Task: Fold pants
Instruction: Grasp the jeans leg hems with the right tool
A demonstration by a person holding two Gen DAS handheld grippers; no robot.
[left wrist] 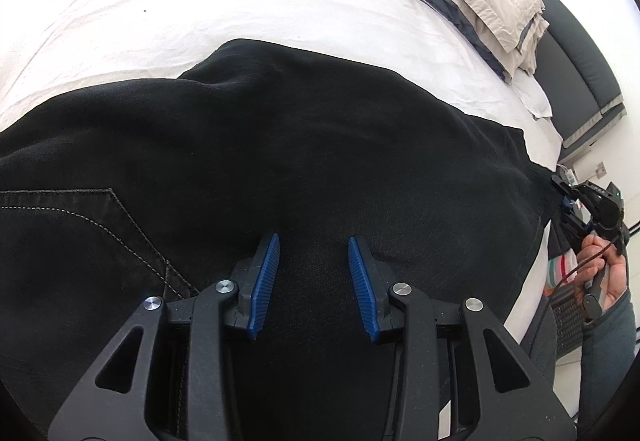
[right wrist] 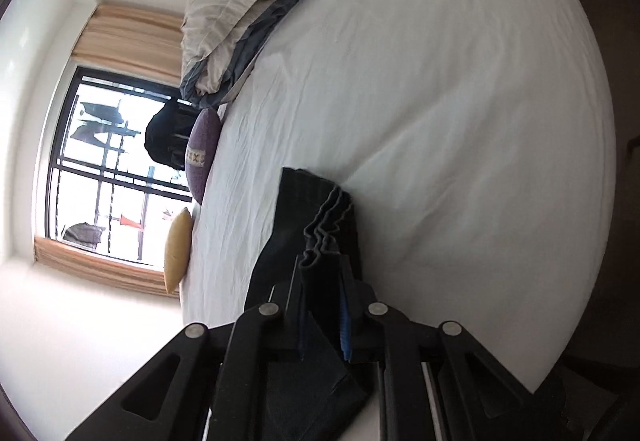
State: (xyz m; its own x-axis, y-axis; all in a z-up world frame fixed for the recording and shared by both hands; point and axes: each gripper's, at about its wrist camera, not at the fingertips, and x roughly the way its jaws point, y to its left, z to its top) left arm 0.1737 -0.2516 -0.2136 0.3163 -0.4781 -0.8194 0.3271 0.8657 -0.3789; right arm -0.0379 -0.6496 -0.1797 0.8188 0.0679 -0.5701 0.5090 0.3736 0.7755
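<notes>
Left gripper spread wide, blue pads apart, hovering over black pants lying on the white bed sheet. Stitched pocket at left, hem end at far right, so long axis across the left view. Only in the right view: right gripper pinching the stacked hem layers. Farther off, purple cushion, window.

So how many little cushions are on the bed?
2. A purple cushion lies at the bed's far edge by the window, and a yellow cushion sits next to it. More might hide behind the rumpled duvet.
</notes>
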